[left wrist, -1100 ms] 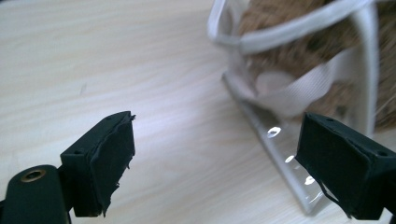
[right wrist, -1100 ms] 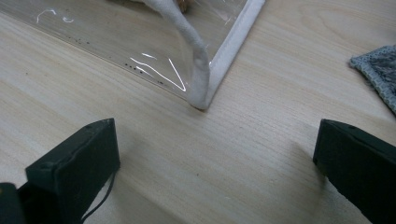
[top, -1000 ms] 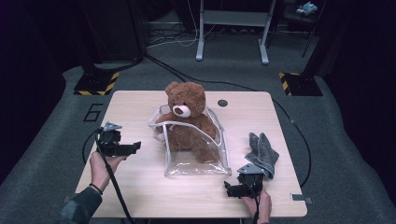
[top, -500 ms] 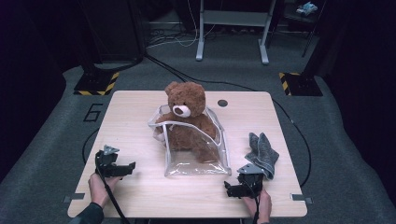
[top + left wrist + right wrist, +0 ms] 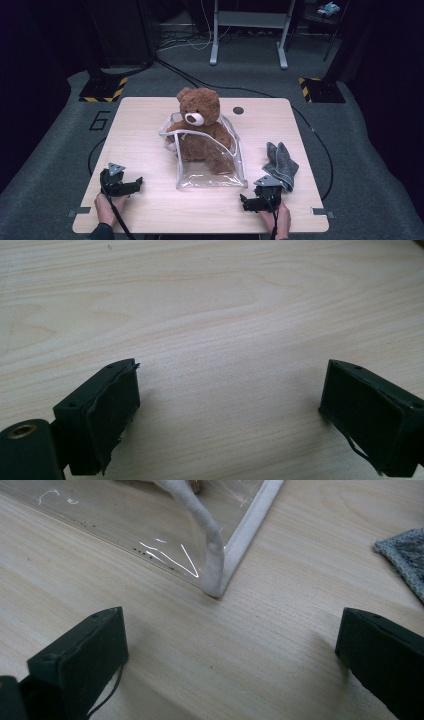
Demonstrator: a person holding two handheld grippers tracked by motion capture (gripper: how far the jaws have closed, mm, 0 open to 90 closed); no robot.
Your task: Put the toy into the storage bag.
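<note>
Inside clear bag on table, brown teddy bear, head out.

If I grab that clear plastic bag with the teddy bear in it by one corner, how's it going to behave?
The clear bag looks like thin film with white trim, so it would probably flex and sag rather than lift stiffly. The teddy bear sits upright, half out of the opening, and may topple or slide out. The glossy film could be slippery; the white corner trim seems a surer grip.

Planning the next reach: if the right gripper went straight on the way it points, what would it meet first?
Probably the near white-trimmed corner of the clear plastic bag holding the brown teddy bear; bare wooden table lies between, and the right gripper has its jaws open.
</note>
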